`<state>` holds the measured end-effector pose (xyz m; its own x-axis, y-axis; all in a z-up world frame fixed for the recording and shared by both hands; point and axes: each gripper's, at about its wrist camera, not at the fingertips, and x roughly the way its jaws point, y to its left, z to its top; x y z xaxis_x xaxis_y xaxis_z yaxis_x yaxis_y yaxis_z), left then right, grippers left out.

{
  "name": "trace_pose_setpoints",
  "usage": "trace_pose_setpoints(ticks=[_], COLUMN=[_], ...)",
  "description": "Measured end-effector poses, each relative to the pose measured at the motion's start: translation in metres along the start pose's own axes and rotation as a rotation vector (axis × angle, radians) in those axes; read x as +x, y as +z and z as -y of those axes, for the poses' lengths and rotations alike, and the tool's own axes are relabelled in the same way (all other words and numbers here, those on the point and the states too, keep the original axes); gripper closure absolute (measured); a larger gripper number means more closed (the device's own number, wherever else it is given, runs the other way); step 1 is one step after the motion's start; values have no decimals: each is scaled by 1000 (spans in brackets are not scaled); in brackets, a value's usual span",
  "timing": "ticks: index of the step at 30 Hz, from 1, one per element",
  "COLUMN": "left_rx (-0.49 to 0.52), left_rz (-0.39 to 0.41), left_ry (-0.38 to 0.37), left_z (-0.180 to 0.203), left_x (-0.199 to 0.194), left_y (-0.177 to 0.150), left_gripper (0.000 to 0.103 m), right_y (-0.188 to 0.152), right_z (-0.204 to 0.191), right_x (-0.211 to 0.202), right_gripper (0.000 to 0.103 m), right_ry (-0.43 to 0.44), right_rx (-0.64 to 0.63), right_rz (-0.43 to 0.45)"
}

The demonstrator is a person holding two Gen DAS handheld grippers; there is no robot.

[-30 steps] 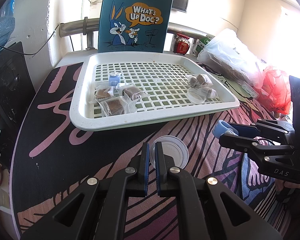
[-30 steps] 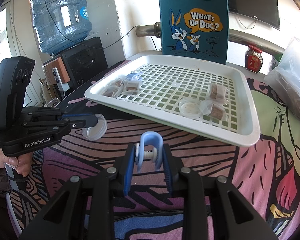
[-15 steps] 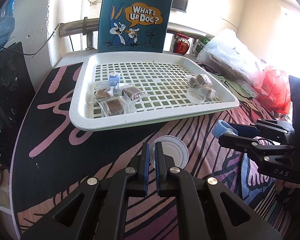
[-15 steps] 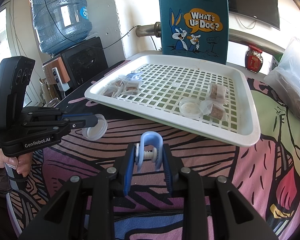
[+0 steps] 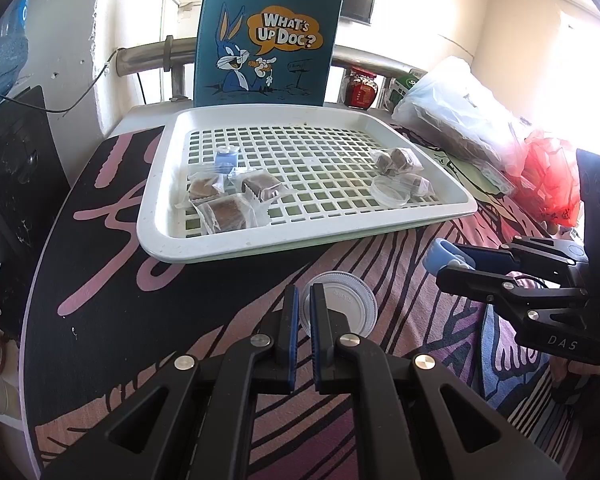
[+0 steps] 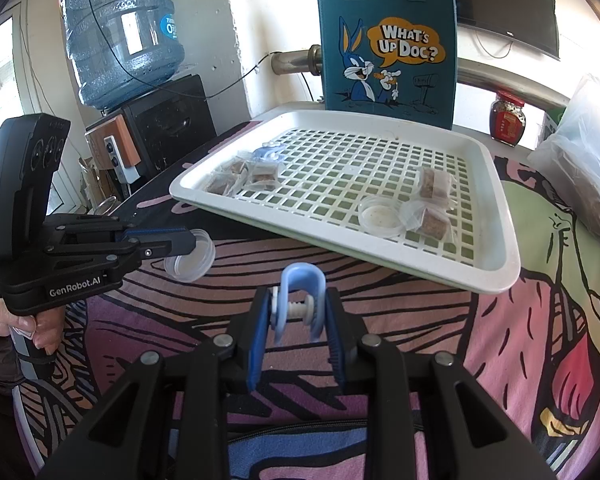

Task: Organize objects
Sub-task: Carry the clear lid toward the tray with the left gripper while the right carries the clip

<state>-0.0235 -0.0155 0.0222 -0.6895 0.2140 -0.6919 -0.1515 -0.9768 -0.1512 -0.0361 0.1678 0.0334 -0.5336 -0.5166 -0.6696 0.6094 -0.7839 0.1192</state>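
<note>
My left gripper (image 5: 305, 300) is shut on the rim of a small clear round lid (image 5: 346, 306), held above the patterned tablecloth; it also shows in the right wrist view (image 6: 190, 256). My right gripper (image 6: 298, 312) is shut on a light blue U-shaped clip (image 6: 300, 300) with a white screw; the clip also shows in the left wrist view (image 5: 438, 260). A white slotted tray (image 5: 260, 236) lies ahead, holding several wrapped brown cakes (image 5: 224, 210), a second blue clip (image 5: 225, 158) and a clear round dish (image 5: 390, 192).
A blue Bugs Bunny tote bag (image 5: 266, 36) stands behind the tray. A red-lidded jar (image 5: 362, 86), white plastic bag (image 5: 456, 116) and red bag (image 5: 552, 184) lie to the right. A water bottle (image 6: 120, 28) on a black dispenser stands left.
</note>
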Motion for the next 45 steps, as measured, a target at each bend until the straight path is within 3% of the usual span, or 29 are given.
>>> trace_pose_setpoints(ticks=[10, 14, 26, 34, 45], left_rx=[3, 16, 12, -55, -34], left_rz=[-8, 25, 152, 85, 64], left_ry=[-16, 22, 95, 95, 127], left_z=[5, 6, -13, -20, -12], left_x=[1, -6, -51, -1, 39], left_y=[0, 3, 54, 65, 53], left_gripper=[99, 99, 99, 99, 98], right_y=[0, 3, 53, 67, 54], right_z=[5, 7, 49, 63, 62], right_x=[-2, -8, -68, -20, 31], right_gripper=[77, 77, 77, 77, 76], right_ry=[29, 14, -18, -20, -99], right_rx=[43, 40, 134, 182, 135], right_rz=[12, 34, 207, 114, 40])
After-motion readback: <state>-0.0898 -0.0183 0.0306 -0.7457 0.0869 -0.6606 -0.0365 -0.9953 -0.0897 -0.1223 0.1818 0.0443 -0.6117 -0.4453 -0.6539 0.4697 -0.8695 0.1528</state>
